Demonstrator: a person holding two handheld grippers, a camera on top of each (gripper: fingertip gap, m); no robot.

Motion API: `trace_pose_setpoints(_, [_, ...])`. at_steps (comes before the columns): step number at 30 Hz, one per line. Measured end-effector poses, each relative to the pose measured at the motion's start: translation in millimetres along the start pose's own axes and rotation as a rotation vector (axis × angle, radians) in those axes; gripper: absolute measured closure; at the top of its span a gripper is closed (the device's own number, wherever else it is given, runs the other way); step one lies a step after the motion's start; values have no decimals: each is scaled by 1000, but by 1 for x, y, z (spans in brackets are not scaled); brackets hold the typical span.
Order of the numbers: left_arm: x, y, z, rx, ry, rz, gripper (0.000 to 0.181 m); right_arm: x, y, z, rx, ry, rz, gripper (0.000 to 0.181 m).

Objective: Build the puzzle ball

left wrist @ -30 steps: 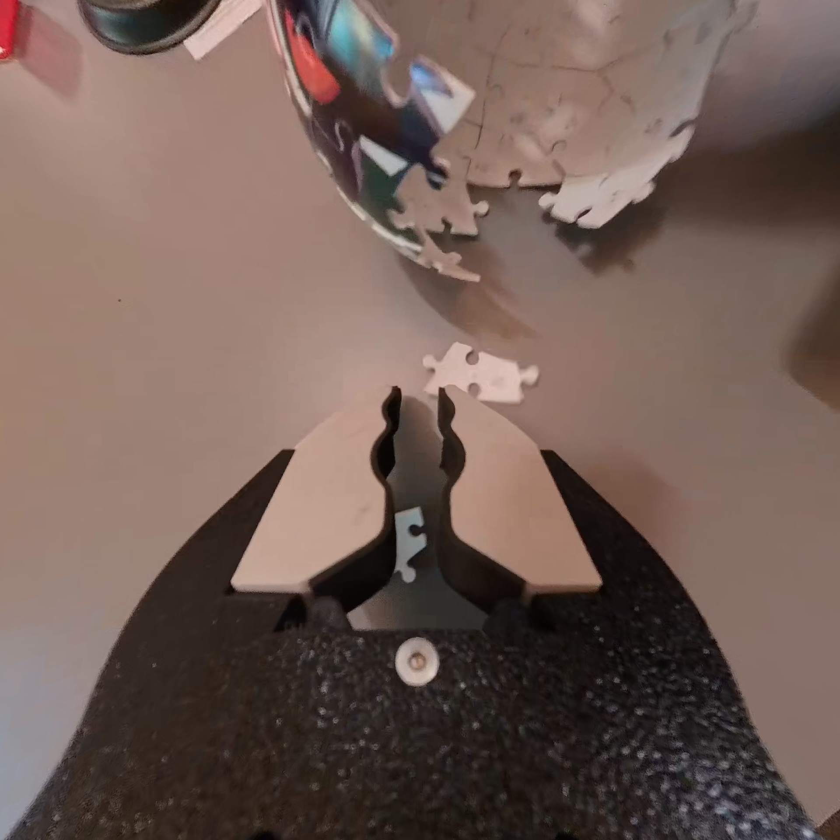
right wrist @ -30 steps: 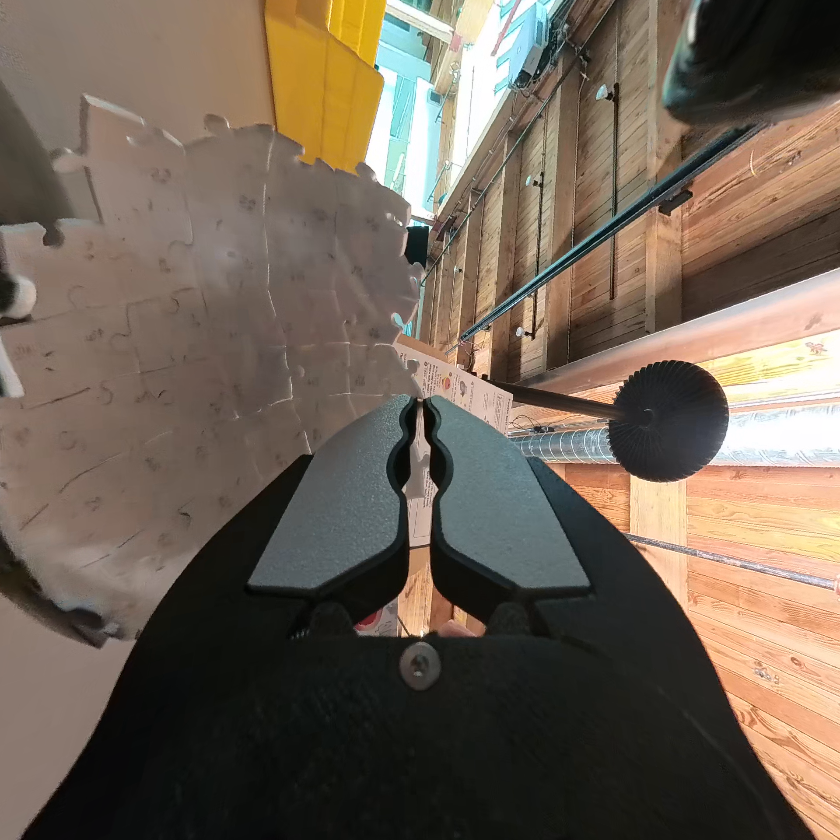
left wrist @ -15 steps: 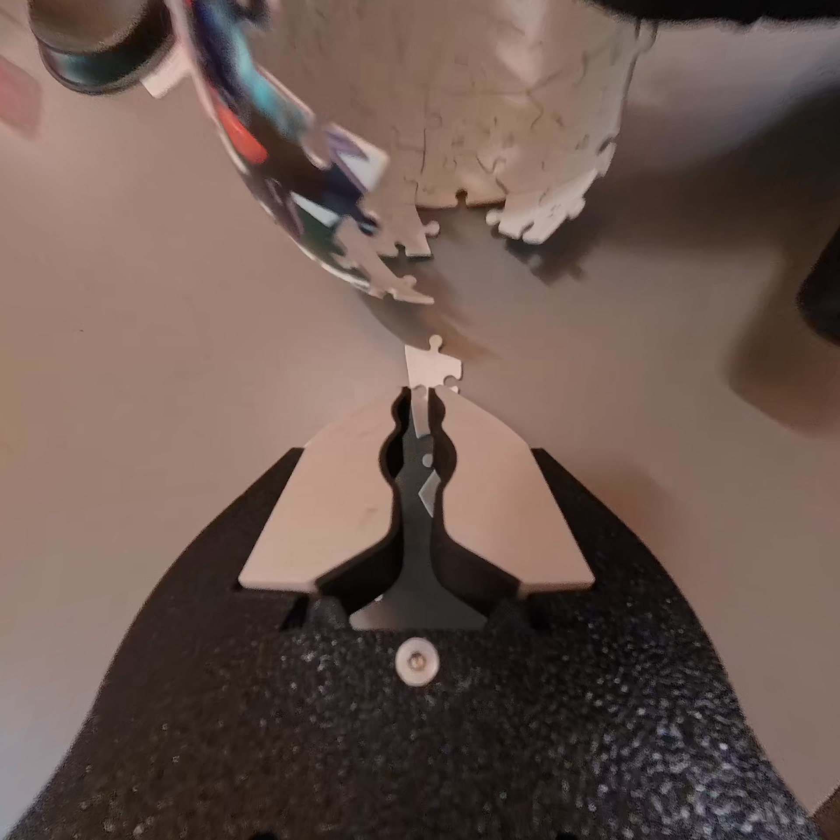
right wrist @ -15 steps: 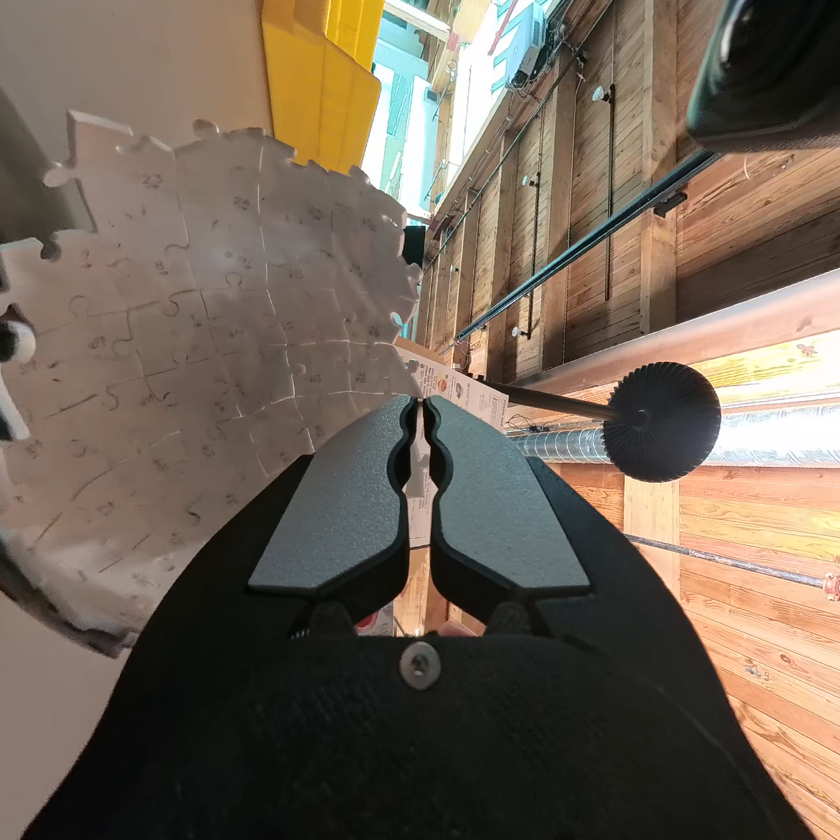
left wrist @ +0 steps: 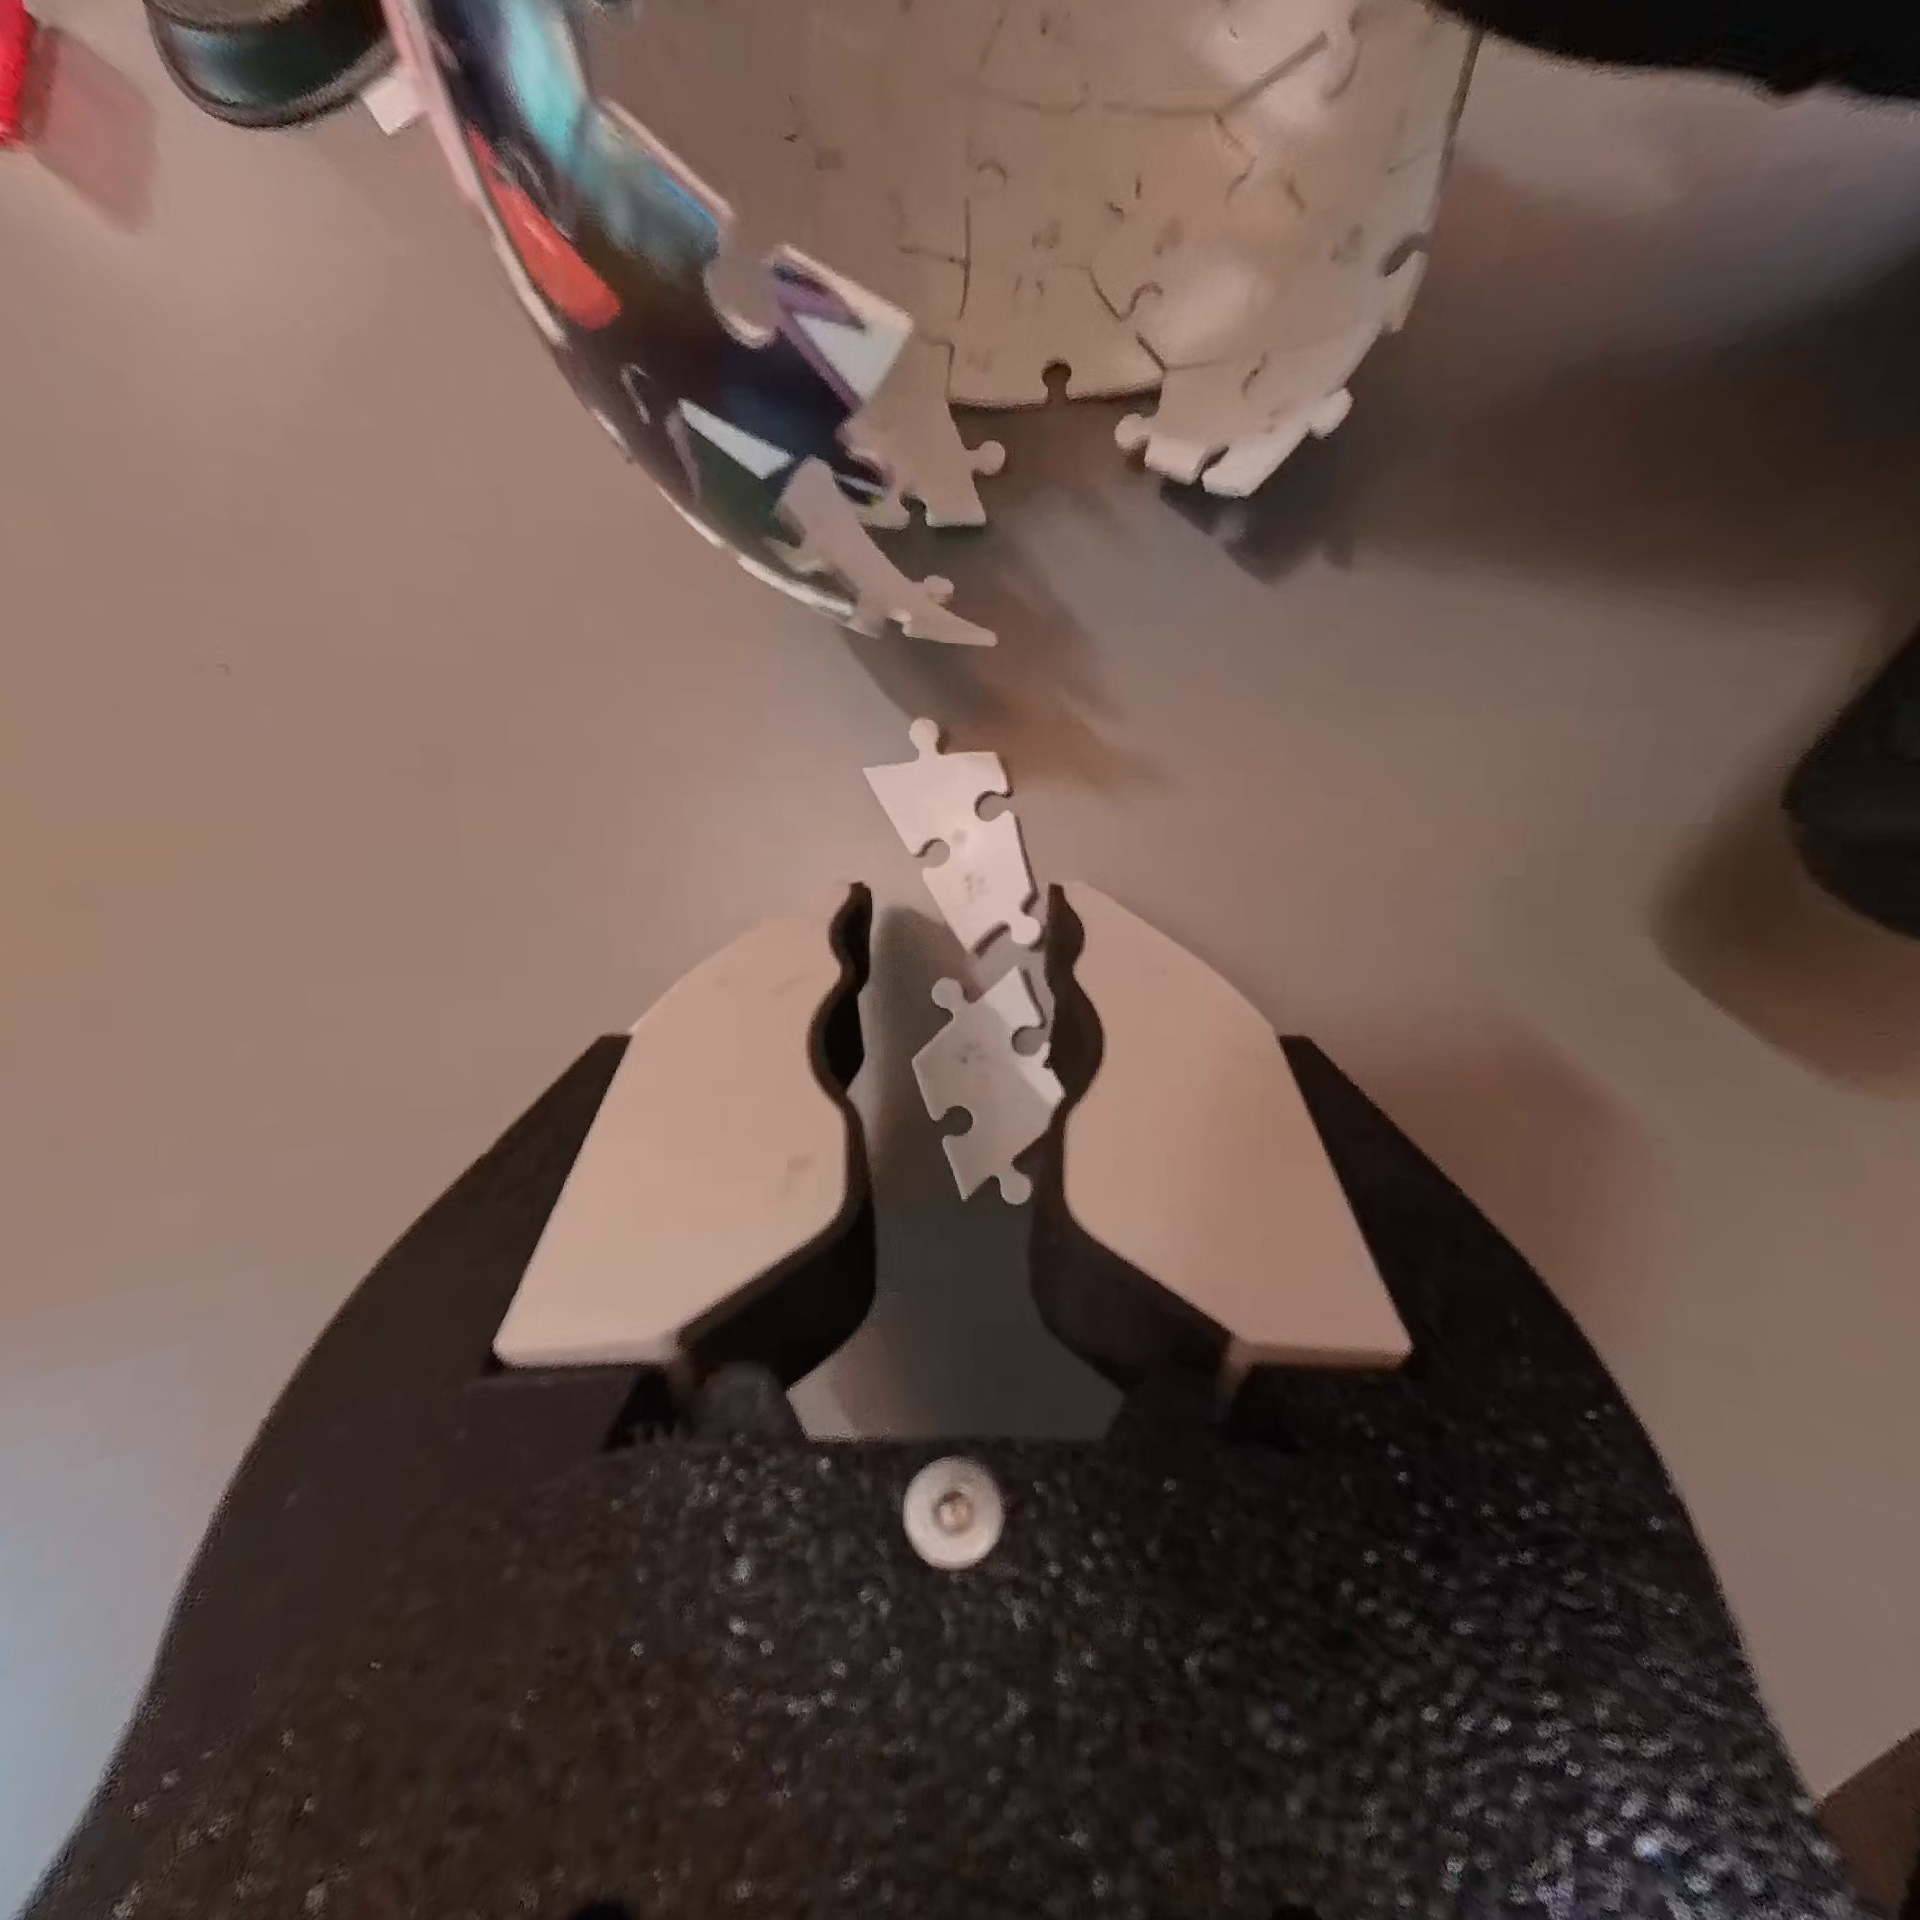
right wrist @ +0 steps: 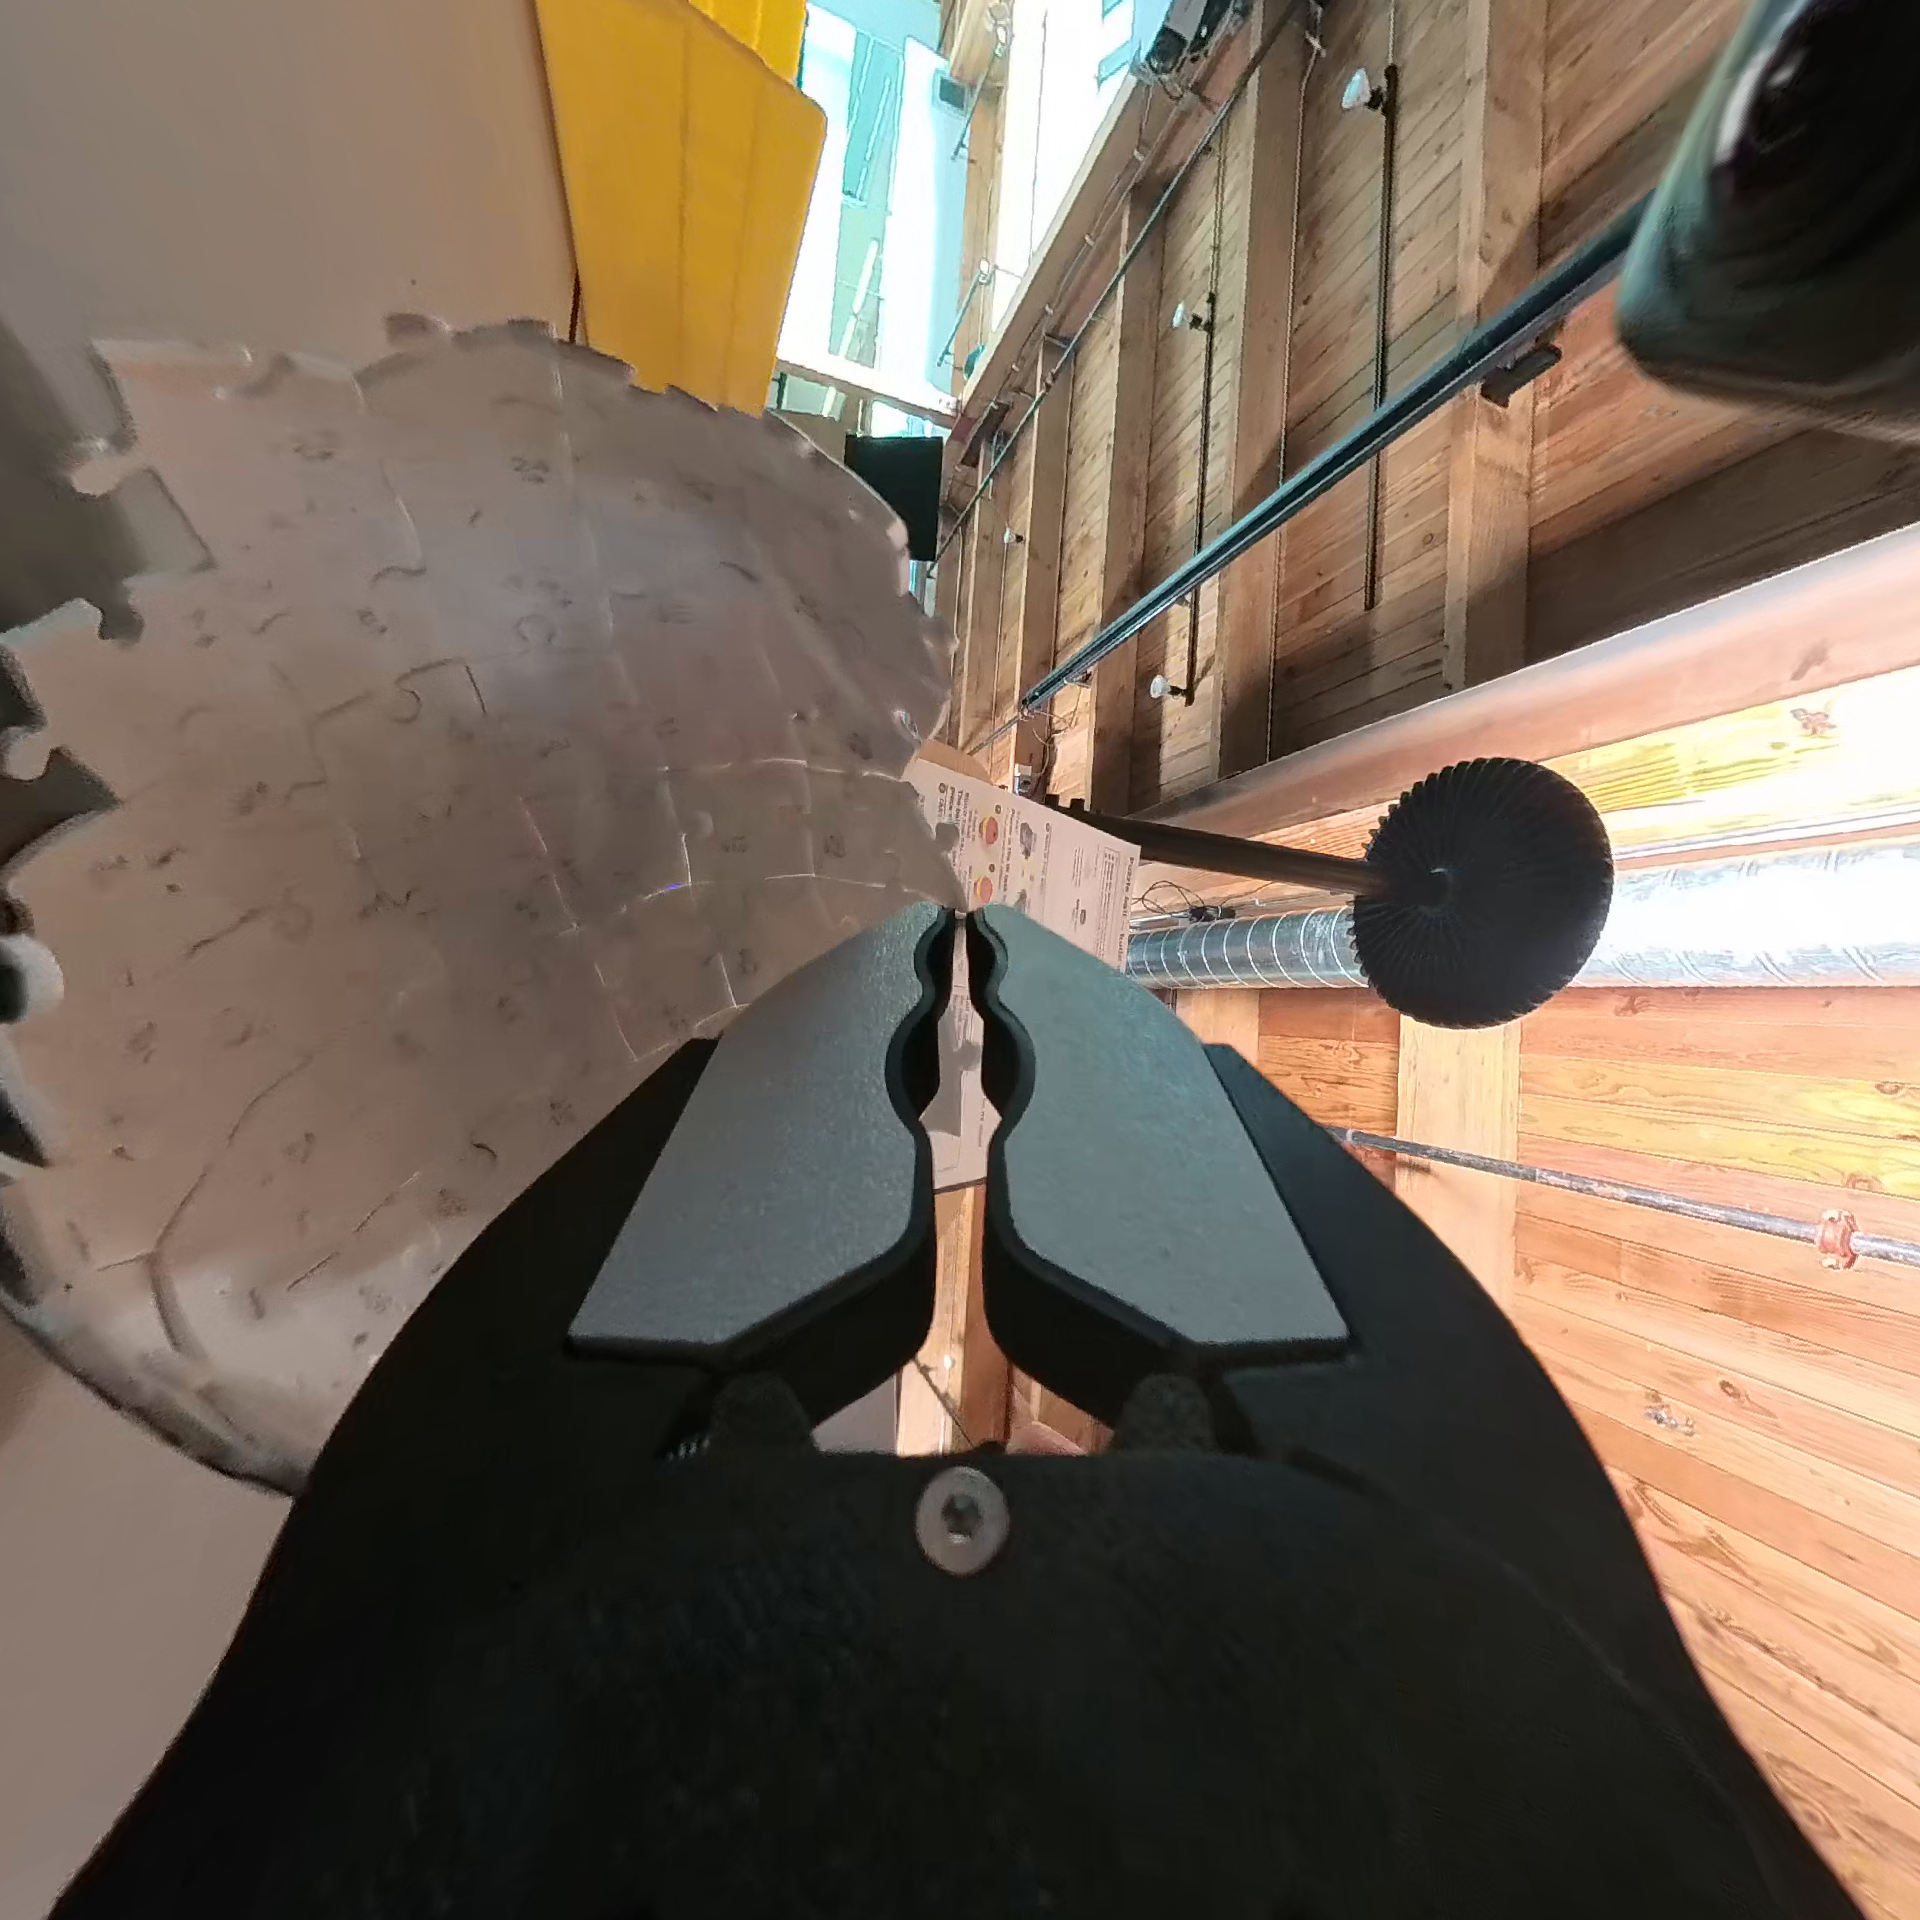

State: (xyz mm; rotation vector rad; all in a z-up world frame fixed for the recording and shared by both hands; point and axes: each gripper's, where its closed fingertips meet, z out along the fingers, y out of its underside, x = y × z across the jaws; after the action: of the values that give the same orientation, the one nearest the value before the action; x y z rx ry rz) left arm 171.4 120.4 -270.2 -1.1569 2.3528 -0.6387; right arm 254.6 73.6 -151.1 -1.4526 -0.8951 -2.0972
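Note:
The partly built puzzle ball (left wrist: 1091,208) hangs over the table at the top of the left wrist view, its white inside facing me and a colourful printed outside on its left. My left gripper (left wrist: 956,899) is open and low over the table. Two white puzzle pieces are at its jaws: one (left wrist: 951,821) just past the fingertips, one (left wrist: 987,1081) between the fingers against the right finger. My right gripper (right wrist: 961,914) is shut on the rim of the ball shell (right wrist: 416,831), which fills the left of its view.
The grey-brown table (left wrist: 312,727) carries a black round object (left wrist: 260,62) and a red item (left wrist: 10,94) at far left, and a dark shape (left wrist: 1860,810) at right. The right wrist view shows yellow bins (right wrist: 675,187), a printed sheet (right wrist: 1039,862) and a wooden wall (right wrist: 1662,1351). The grippers' ends are close to 15 cm from one another.
My left gripper was shut on a white piece held edge-on half a second ago; it has opened and the piece now lies loose between the fingers. The ball shifted slightly.

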Motion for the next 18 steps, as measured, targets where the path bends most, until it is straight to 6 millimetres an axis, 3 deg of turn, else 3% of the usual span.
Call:
trace_pose_setpoints(4, [-2, -32, -25, 167, -8, -83, 149, 0, 0, 0, -10, 1, 8, 180])
trace_pose_setpoints(7, [-16, -59, -42, 281, -150, -82, 138, 0, 0, 1, -20, 0, 13, 180])
trace_pose_setpoints(9, [-25, -68, -40, 295, -259, -24, 130, 0, 1, 1, -27, -2, 21, 179])
trace_pose_setpoints(12, [-30, -77, -29, 303, -364, 60, 131, 0, 1, 1, -33, -4, 22, 179])
trace_pose_setpoints(18, [-40, -89, -19, 367, -551, 187, 161, 0, 2, 0, -39, -8, 40, 179])
